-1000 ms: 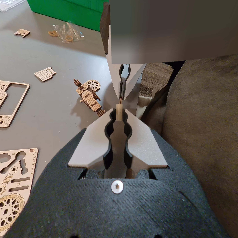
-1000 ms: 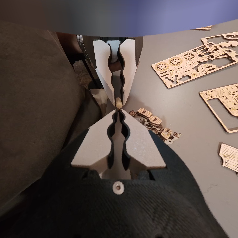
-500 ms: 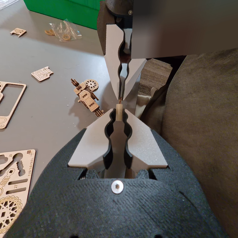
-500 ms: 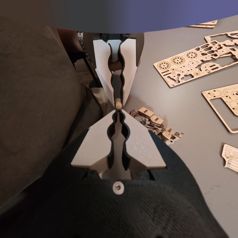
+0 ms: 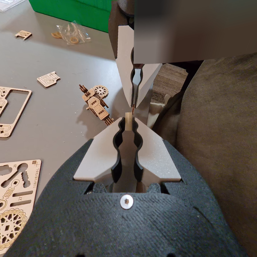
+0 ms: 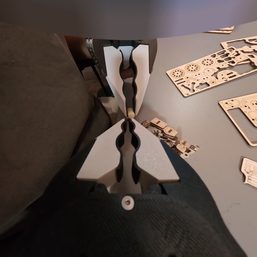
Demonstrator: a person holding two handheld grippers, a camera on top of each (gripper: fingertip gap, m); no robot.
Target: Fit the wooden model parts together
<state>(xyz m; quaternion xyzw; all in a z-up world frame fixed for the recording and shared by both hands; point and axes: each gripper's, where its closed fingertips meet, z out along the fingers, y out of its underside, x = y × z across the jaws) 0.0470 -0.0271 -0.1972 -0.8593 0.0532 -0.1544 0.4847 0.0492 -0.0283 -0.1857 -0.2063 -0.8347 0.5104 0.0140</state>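
Your left gripper point(image 5: 128, 118) is clamped on a short pale cream peg point(image 5: 128, 121), held at the fingertips, above the near edge of the table. Your right gripper point(image 6: 128, 120) faces it tip to tip, jaws pinched nearly together on a thin dark-edged wooden sliver point(image 5: 133, 109). In the left wrist view the sliver end sits just beside the peg's top right corner; I can't tell whether they touch. From the right wrist view the peg point(image 6: 131, 114) shows end-on right at your right gripper's tips.

Just past the tips, a partly built wooden model assembly point(image 5: 96, 102) with a spoked wheel lies flat on the matte grey table point(image 5: 55, 58). Farther out:
- small loose slotted wooden plate point(image 5: 48, 79)
- laser-cut plywood sheets with punched-out shapes at the left edge point(image 5: 13, 194), plus a frame-like one point(image 5: 9, 111)
- clear plastic bag with small tan rings point(image 5: 72, 34)
- tiny wooden bracket piece point(image 5: 23, 34)
- green box point(image 5: 69, 12) at the far side

Right wrist view shows more plywood part sheets point(image 6: 208, 72) spread across the table.

Dark olive fabric point(image 5: 215, 139) fills the side off the table edge. Striped carpet point(image 5: 166, 80) is visible beyond.
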